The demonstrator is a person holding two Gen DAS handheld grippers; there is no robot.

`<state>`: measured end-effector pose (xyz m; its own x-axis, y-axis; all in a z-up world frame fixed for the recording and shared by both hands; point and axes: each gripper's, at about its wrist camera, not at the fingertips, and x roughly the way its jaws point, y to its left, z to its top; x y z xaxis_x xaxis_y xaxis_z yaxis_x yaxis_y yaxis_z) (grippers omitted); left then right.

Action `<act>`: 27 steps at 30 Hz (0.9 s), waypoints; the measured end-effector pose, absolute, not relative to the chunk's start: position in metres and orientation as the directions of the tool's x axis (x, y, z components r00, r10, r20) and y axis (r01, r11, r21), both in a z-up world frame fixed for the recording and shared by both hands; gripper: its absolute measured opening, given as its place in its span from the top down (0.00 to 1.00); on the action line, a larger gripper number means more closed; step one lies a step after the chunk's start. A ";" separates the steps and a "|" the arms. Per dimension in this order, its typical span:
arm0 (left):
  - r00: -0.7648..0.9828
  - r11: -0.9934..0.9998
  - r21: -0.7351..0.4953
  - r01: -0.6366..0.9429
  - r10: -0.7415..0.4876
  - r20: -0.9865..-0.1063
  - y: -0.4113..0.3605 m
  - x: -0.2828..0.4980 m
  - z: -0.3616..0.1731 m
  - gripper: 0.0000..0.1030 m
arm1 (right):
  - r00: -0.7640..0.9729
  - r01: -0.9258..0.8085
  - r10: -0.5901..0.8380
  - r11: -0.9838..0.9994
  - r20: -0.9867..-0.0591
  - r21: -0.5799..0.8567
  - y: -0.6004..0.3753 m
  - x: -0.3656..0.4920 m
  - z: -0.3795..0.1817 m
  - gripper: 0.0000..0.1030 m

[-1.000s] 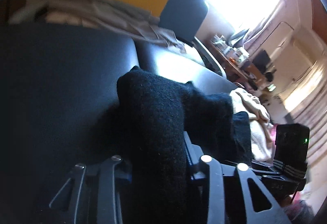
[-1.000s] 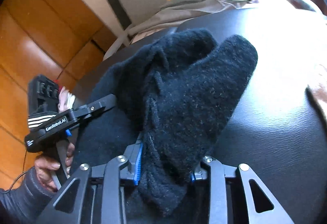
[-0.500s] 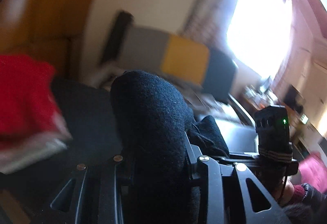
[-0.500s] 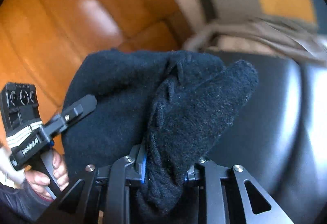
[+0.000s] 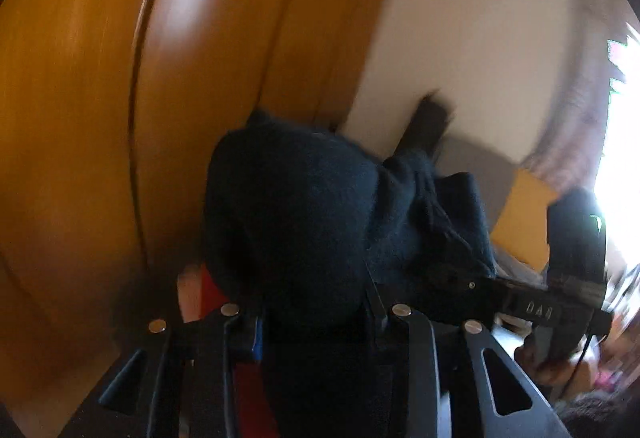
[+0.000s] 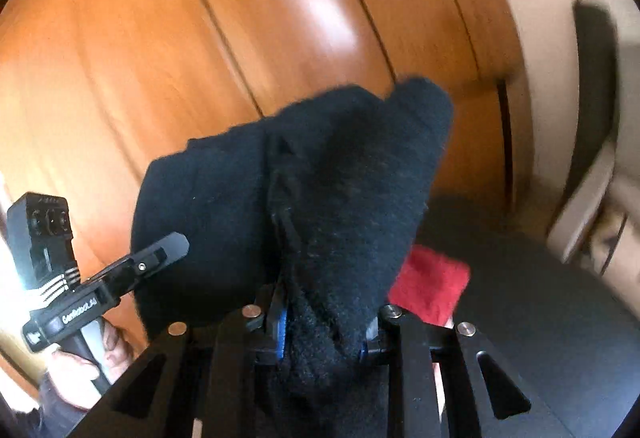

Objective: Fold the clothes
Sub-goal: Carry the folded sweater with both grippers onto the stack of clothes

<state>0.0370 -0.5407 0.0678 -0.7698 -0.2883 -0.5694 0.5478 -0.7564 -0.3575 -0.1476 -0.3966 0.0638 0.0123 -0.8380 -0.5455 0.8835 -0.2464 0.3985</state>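
Observation:
A black fuzzy garment [image 5: 296, 206] is bunched up and hangs in the air between my two grippers. My left gripper [image 5: 312, 306] is shut on one thick fold of it, which hides the pads. In the right wrist view the same garment [image 6: 352, 178] bulges over my right gripper [image 6: 324, 322], which is shut on another fold. The left gripper's body [image 6: 80, 302] shows at the lower left of that view, held by a hand [image 6: 76, 366]. In the left wrist view the right gripper's body [image 5: 532, 308] sits at the right, close beside the garment.
Glossy orange wooden panels [image 6: 200, 38] fill the background close ahead, with a cream wall [image 5: 480, 38] to the right. A folded red cloth [image 6: 432, 286] lies on the black leather surface [image 6: 540, 298] just below the garment. A grey and yellow cushion [image 5: 524, 214] stands further right.
Both grippers have swung left and up together with the black garment. The views have turned from the black seat and cushion toward the wooden panels. The red cloth now lies below.

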 end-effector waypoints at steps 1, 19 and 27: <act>-0.751 -0.724 -0.398 0.564 -0.250 -0.611 -0.559 0.033 0.043 0.62 | 0.019 0.874 -0.810 -0.271 -0.587 0.403 -0.407 -0.148 0.044 0.76; -0.778 -0.751 -0.294 0.591 -0.435 -0.453 -0.524 0.082 0.088 0.58 | -0.103 0.873 -0.864 -0.316 -0.493 0.372 -0.362 -0.176 0.030 0.42; -0.803 -0.849 -0.202 0.488 -0.347 -0.485 -0.527 0.007 0.102 0.58 | -0.136 0.990 -0.852 -0.138 -0.505 -0.034 -0.388 -0.113 0.042 0.42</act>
